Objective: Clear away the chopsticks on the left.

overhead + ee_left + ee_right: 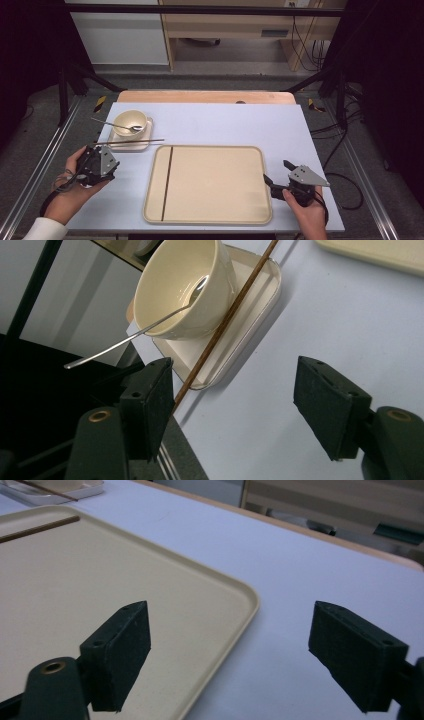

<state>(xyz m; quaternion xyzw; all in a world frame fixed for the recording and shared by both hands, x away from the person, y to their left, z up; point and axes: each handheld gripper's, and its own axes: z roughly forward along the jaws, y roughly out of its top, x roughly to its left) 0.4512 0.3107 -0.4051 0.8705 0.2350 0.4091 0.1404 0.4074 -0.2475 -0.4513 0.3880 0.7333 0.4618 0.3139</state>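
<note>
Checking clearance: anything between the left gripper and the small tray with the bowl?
Bare blue mat; in the left gripper view the left gripper, jaws open, looks over it at the small tray, which carries a chopstick.

Evenly lit from above, bright across the pale table (225, 120); dim and nearly black at the far left and right surroundings. Soft short shadows beside the tray (207, 182). Small glare on the spoon (150, 327). Slightly soft throughout, blurred jaws close to both gripper cameras.
</note>
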